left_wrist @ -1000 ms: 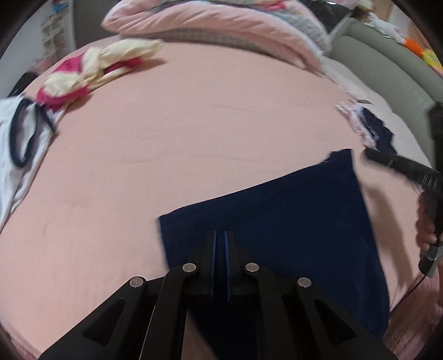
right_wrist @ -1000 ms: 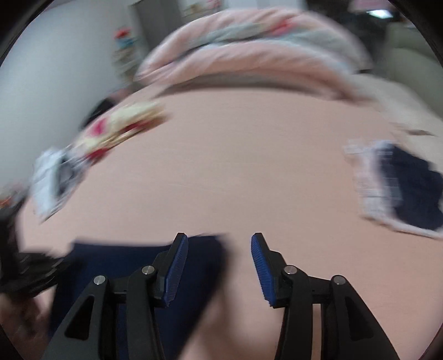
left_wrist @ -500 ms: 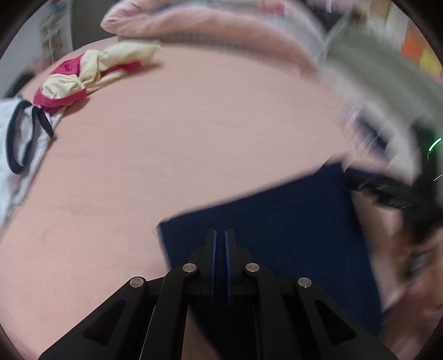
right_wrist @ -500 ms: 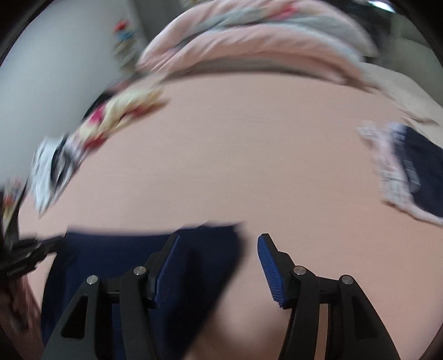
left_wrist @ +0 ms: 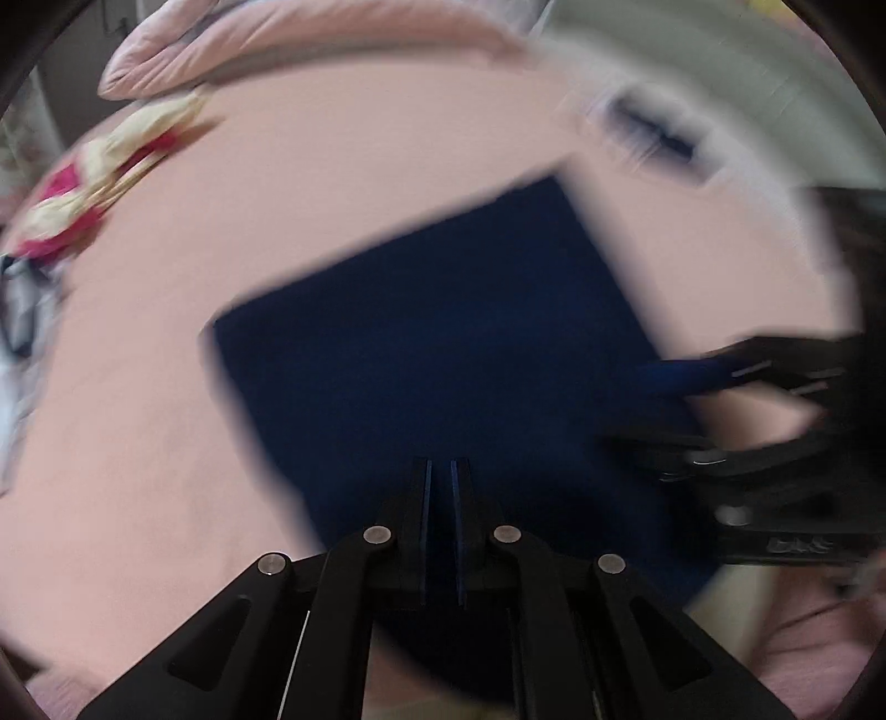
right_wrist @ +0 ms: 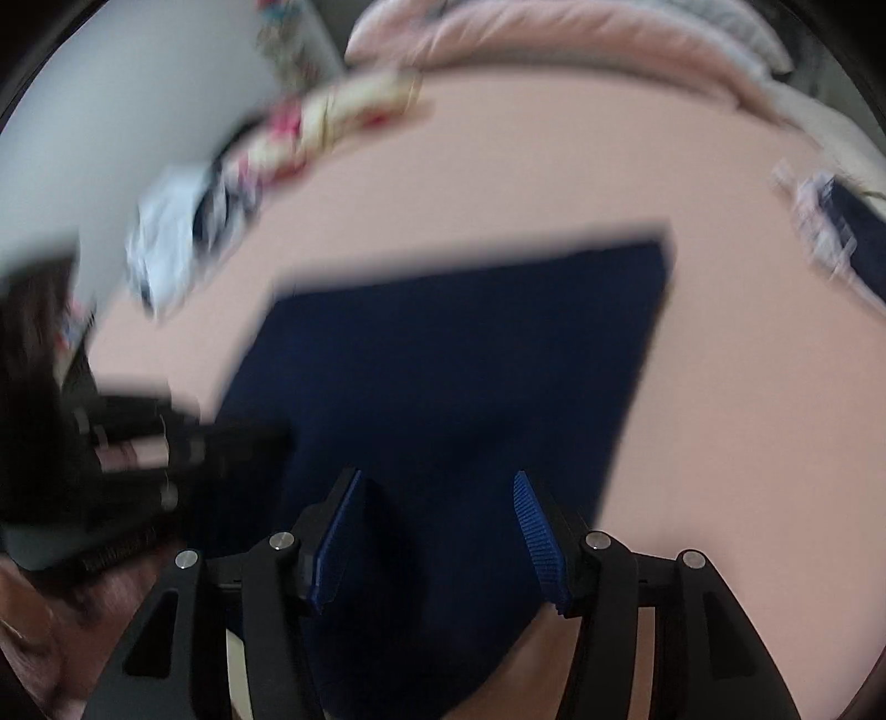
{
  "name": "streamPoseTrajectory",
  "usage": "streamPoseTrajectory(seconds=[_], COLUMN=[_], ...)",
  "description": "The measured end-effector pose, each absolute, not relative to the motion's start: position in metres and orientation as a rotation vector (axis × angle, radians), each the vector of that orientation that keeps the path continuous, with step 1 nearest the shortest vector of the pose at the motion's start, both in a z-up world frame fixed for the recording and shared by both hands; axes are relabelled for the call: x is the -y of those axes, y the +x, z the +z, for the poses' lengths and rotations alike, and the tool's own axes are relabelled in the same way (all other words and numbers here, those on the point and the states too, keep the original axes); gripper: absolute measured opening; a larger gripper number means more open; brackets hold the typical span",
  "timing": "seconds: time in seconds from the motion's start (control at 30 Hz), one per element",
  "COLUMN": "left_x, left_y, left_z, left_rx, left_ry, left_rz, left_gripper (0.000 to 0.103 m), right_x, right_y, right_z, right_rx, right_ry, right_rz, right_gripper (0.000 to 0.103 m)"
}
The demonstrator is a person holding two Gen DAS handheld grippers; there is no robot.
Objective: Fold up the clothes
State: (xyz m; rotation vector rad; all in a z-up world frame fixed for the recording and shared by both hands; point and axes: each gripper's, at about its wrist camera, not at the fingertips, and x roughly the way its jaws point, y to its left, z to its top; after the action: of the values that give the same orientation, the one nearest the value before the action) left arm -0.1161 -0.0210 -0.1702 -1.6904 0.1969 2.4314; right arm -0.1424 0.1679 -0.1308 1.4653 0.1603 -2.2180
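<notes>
A dark navy folded garment (left_wrist: pixel 443 343) lies flat on the pink bed sheet; it also shows in the right wrist view (right_wrist: pixel 470 360). My left gripper (left_wrist: pixel 440 471) is shut and sits over the garment's near edge; whether it pinches the cloth I cannot tell. My right gripper (right_wrist: pixel 437 498) is open, its blue pads on either side of the garment's near part. The right gripper shows in the left wrist view (left_wrist: pixel 747 410) at the garment's right edge. Both views are blurred by motion.
A yellow and magenta garment (left_wrist: pixel 105 183) and a white garment with dark trim (right_wrist: pixel 171 232) lie at the far left. A folded pile of white and navy clothes (left_wrist: pixel 659 133) lies at the far right. Pink pillows (right_wrist: pixel 554 39) line the back.
Both grippers have pulled back and risen, so the navy garment shows fuller in both views. The right gripper has moved over the garment's right side. The left gripper stays shut.
</notes>
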Motion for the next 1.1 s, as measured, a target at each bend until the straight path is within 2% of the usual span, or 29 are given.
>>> streamPoseTrajectory(seconds=[0.03,0.07,0.17,0.23,0.3,0.37,0.43,0.5,0.57,0.63,0.77,0.83,0.9,1.03,1.1], left_x=[0.029,0.038,0.052,0.049,0.038,0.026,0.027,0.035,0.042,0.045,0.054,0.053,0.056,0.055,0.059], left_y=[-0.113,-0.109,-0.098,-0.087,-0.079,-0.078,-0.076,-0.073,-0.069,-0.063,-0.058,-0.054,-0.049,-0.043,-0.041], left_z=[-0.164,-0.159,-0.139,-0.134,-0.142,-0.161,-0.169,-0.160,-0.151,-0.151,-0.170,-0.171,-0.173,-0.176,-0.171], left_rx=[-0.121,-0.045,0.113,0.175,0.134,-0.008,-0.031,0.042,0.102,0.246,0.602,0.703,0.729,0.667,0.709], left_ry=[-1.680,-1.669,-1.577,-1.510,-1.515,-1.615,-1.658,-1.637,-1.607,-1.614,-1.604,-1.582,-1.584,-1.669,-1.635], left_rz=[2.456,2.480,2.530,2.465,2.407,2.391,2.396,2.439,2.478,2.408,2.230,2.198,2.194,2.215,2.206], left_gripper=[0.006,0.006,0.006,0.006,0.006,0.006,0.006,0.006,0.006,0.006,0.006,0.006,0.006,0.006,0.007], right_x=[-0.163,-0.163,-0.179,-0.188,-0.184,-0.173,-0.175,-0.190,-0.199,-0.206,-0.214,-0.211,-0.207,-0.206,-0.206], right_y=[-0.133,-0.127,-0.115,-0.100,-0.089,-0.083,-0.081,-0.079,-0.068,-0.060,-0.070,-0.071,-0.070,-0.071,-0.072], right_z=[-0.138,-0.138,-0.120,-0.111,-0.115,-0.131,-0.141,-0.138,-0.130,-0.130,-0.144,-0.148,-0.153,-0.154,-0.153], right_rx=[-0.255,-0.330,-0.382,-0.200,-0.102,-0.191,-0.189,-0.062,-0.050,-0.035,0.281,0.306,0.297,0.244,0.245], right_ry=[1.475,1.469,1.443,1.399,1.404,1.479,1.530,1.576,1.539,1.550,1.607,1.623,1.637,1.626,1.614], right_rz=[-2.232,-2.253,-2.400,-2.381,-2.289,-2.242,-2.240,-2.241,-2.281,-2.287,-2.118,-2.111,-2.115,-2.117,-2.116], right_gripper=[0.046,0.046,0.049,0.049,0.049,0.049,0.056,0.057,0.059,0.059,0.059,0.059,0.059,0.059,0.059])
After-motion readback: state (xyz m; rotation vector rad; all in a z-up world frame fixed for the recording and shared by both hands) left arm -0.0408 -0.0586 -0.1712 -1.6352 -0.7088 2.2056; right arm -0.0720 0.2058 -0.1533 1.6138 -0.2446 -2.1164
